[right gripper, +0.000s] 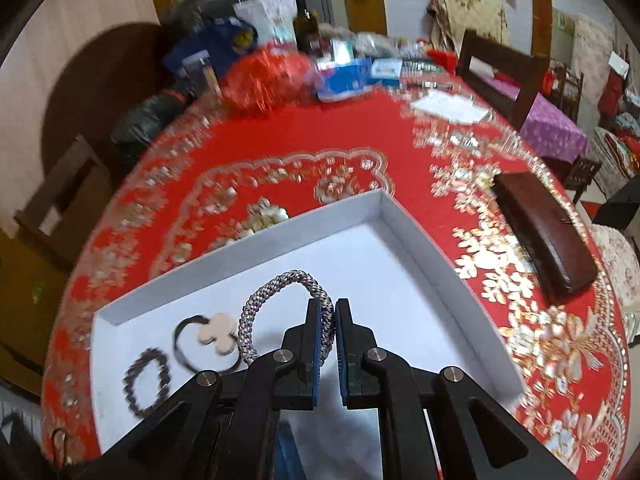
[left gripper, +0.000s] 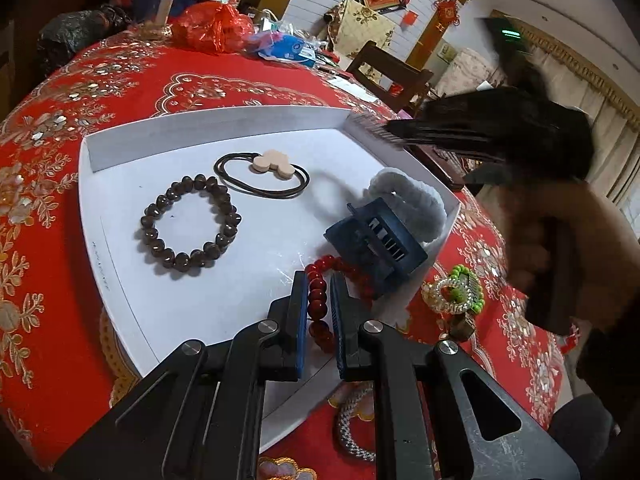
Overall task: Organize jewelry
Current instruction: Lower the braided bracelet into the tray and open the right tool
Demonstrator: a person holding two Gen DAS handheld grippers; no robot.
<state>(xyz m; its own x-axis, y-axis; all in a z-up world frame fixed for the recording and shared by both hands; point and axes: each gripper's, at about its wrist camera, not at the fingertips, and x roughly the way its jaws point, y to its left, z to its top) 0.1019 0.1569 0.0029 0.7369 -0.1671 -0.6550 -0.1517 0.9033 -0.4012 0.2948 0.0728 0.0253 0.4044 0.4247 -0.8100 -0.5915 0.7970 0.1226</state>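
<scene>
A white tray (left gripper: 200, 300) lies on the red tablecloth. It holds a dark bead bracelet (left gripper: 190, 224), a black hair tie with a beige flower (left gripper: 272, 164), a grey fluffy scrunchie (left gripper: 416, 200) and a blue hair claw (left gripper: 380, 248). At the tray's near edge my left gripper (left gripper: 318, 276) is shut on a red bead bracelet (left gripper: 318, 300). My right gripper (right gripper: 328, 308) is shut on a grey woven ring (right gripper: 280, 280), which hangs above the tray (right gripper: 400, 300). In the left wrist view the right gripper (left gripper: 376, 130) is a blur over the tray's far right corner.
A green and clear bead ornament (left gripper: 452, 292) lies on the cloth right of the tray. Another woven ring (left gripper: 352, 428) lies below my left gripper. A brown case (right gripper: 544, 236) rests to the tray's right. Bags, a bottle and boxes crowd the table's far side.
</scene>
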